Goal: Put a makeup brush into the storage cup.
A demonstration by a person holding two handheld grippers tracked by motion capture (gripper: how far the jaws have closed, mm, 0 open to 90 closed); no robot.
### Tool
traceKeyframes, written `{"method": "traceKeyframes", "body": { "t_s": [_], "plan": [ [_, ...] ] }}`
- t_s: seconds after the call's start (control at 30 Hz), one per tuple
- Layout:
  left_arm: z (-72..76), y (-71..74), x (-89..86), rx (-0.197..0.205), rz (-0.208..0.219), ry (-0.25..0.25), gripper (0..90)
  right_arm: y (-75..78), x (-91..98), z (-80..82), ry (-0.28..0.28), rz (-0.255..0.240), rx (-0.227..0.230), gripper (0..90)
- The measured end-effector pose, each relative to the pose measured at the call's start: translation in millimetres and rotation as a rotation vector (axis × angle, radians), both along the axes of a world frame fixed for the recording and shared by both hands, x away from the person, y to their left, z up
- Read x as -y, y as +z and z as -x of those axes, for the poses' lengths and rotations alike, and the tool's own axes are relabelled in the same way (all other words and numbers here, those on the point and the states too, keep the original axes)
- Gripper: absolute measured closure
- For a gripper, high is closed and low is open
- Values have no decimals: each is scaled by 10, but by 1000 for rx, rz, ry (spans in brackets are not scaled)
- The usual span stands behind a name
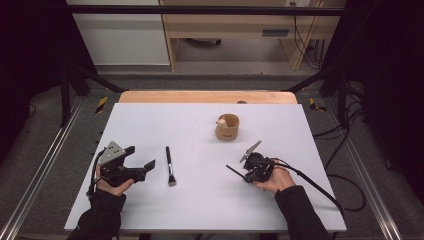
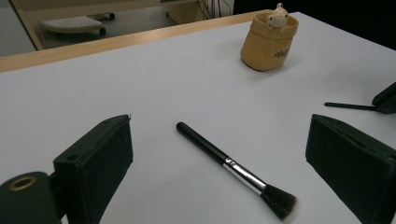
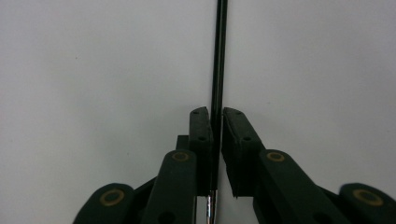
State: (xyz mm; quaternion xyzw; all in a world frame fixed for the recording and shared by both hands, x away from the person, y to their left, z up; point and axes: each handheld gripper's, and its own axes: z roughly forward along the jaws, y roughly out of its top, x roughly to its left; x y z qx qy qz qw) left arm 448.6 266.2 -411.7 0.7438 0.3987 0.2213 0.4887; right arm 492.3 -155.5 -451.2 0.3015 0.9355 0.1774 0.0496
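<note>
On the white bench (image 1: 200,210), my right tongs (image 3: 216,122) clamp a thin black brush handle (image 3: 218,56); my left tongs (image 2: 219,154) gape wide around another brush (image 2: 233,168).

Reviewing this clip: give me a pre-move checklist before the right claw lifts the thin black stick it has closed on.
1. Right claw shut on the thin black stick: ok.
2. Stick centred between the jaws: ok.
3. Stick clear of the brush: ok.
4. Tan cup upright, apart from both claws: ok.
5. Left claw open, touching nothing: ok.
6. What the stick's held end is: cannot tell.
</note>
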Motion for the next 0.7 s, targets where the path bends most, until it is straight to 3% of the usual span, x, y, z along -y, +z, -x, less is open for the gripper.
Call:
{"method": "traceKeyframes", "body": {
  "t_s": [0.53, 0.7],
  "plan": [
    [-6, -14, 36, -5, -15, -12, 65, -2, 6, 10, 2, -1, 6, 857],
    [-7, -14, 40, -6, -20, -17, 65, 78, 40, 4, -11, -53, 20, 858]
  ]
}}
